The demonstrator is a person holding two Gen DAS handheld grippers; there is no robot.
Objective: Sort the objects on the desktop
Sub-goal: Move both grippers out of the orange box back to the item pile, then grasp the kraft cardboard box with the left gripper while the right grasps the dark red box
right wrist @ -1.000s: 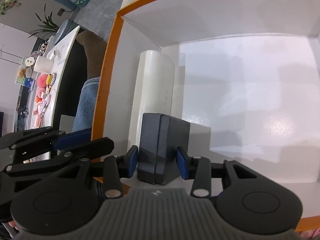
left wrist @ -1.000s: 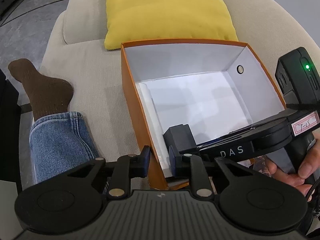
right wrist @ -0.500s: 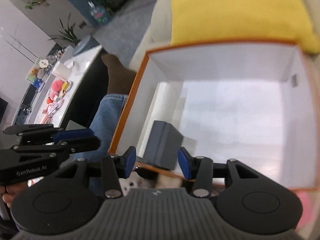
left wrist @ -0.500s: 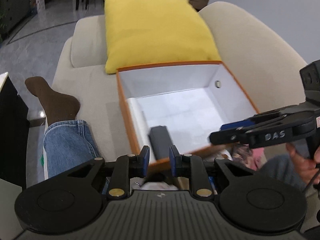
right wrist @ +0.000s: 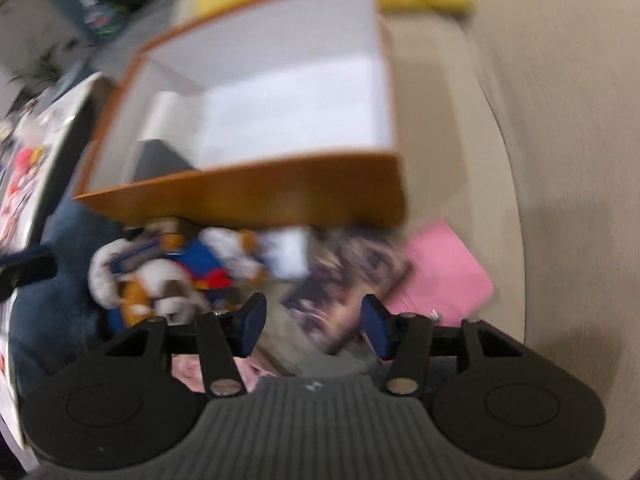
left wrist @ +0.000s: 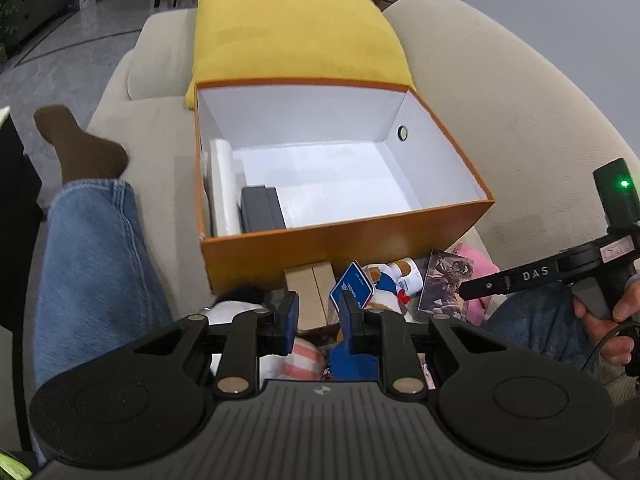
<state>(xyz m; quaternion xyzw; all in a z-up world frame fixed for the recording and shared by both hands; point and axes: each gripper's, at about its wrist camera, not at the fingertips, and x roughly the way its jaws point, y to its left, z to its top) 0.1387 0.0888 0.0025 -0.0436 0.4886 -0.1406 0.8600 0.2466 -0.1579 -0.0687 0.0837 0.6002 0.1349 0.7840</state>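
An orange box [left wrist: 344, 236] with a white inside stands on the sofa seat. In its near left corner a dark grey case [left wrist: 262, 208] lies next to a white roll [left wrist: 222, 188]. My left gripper [left wrist: 319, 316] hovers over a pile in front of the box, its jaws a little apart and empty. The pile holds a plush toy [left wrist: 394, 276], a blue card [left wrist: 352, 286] and a picture card [left wrist: 444, 280]. In the blurred right wrist view, my right gripper [right wrist: 314, 326] is opening, empty, above the picture card [right wrist: 352, 280]. The box [right wrist: 248, 192] lies beyond it.
A yellow cushion [left wrist: 296, 28] leans behind the box. A person's leg in jeans [left wrist: 92, 248] with a brown sock lies left of it. A small cardboard box [left wrist: 310, 288] and a pink item [right wrist: 448, 276] are in the pile. The sofa's back curves along the right.
The right gripper let go of the dark grey case, which now lies in the box, and its jaws widened. Both grippers drew back from the box to above the pile.
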